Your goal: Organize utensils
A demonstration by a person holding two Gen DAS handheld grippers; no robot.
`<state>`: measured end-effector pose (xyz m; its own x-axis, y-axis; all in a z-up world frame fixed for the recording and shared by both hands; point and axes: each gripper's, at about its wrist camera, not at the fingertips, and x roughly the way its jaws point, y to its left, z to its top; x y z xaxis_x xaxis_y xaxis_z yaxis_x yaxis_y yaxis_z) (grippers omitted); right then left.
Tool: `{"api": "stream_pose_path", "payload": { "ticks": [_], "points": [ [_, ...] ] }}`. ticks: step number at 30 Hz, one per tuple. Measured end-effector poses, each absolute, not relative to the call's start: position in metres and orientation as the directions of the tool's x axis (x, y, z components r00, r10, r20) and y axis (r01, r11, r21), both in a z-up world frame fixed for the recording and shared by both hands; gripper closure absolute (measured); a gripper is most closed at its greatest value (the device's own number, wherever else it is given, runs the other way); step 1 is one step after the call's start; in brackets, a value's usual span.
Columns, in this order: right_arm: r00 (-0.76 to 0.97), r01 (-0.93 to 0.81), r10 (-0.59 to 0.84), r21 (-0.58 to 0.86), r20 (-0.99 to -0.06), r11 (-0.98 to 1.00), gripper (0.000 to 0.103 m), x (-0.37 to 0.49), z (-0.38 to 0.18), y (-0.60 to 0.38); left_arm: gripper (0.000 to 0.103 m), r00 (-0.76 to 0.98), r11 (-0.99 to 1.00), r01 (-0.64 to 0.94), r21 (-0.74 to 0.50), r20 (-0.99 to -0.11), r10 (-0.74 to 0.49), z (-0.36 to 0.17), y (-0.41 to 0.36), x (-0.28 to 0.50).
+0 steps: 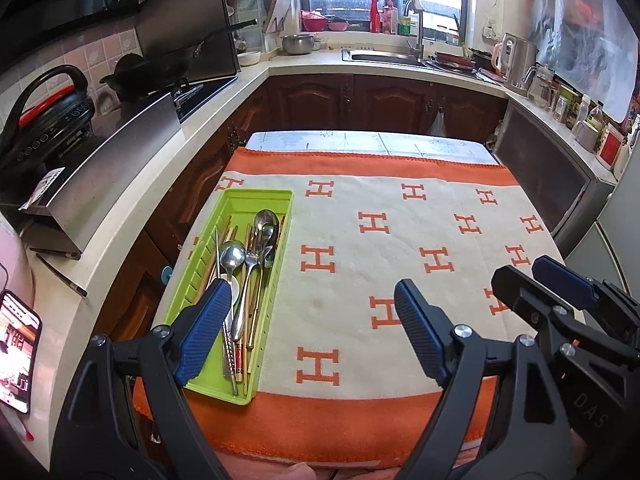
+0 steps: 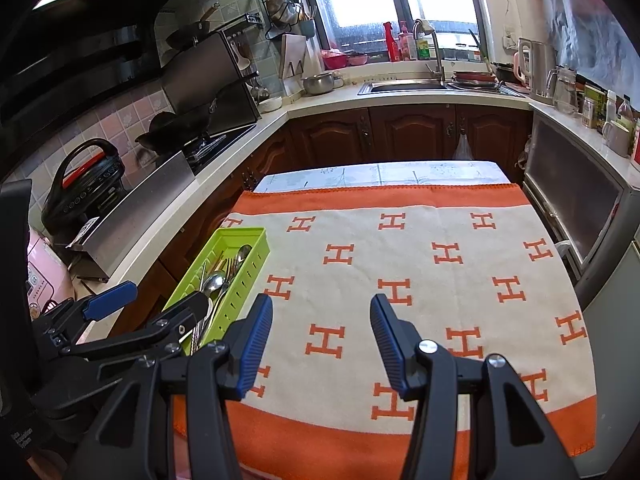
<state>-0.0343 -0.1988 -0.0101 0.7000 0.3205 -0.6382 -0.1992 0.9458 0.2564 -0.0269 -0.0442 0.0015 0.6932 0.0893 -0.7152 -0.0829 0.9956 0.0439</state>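
Observation:
A lime-green utensil tray point(image 1: 260, 194) lies along the left edge of the orange-and-cream H-patterned cloth point(image 1: 400, 264). Inside it are metal spoons point(image 1: 234, 258) and several chopsticks point(image 1: 240, 356), piled lengthwise. My left gripper point(image 1: 312, 316) is open, its left fingertip point(image 1: 208, 316) over the tray's near half and nothing between its fingers. My right gripper point(image 2: 320, 324) hangs open and empty above the cloth point(image 2: 420, 264), to the right of the tray point(image 2: 240, 234). The right wrist view shows the left gripper point(image 2: 156, 300) over the tray; the left wrist view shows the right gripper point(image 1: 534, 276).
An L-shaped counter point(image 1: 224, 120) wraps the left and back, with a wok on the stove point(image 1: 160, 68) and a sink point(image 1: 384, 56). A phone point(image 1: 16, 344) lies at the near left. A grey appliance point(image 2: 576, 204) stands to the right of the table.

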Motion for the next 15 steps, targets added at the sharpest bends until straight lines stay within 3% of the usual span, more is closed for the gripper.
{"api": "stream_pose_path", "payload": {
  "ticks": [15],
  "points": [
    [0.703, -0.2, 0.323, 0.259, -0.634, 0.945, 0.052, -0.0348, -0.0096, -0.1997, 0.021, 0.694, 0.995, -0.09, 0.038, -0.714, 0.09, 0.0025, -0.0435, -0.0292]
  ]
}}
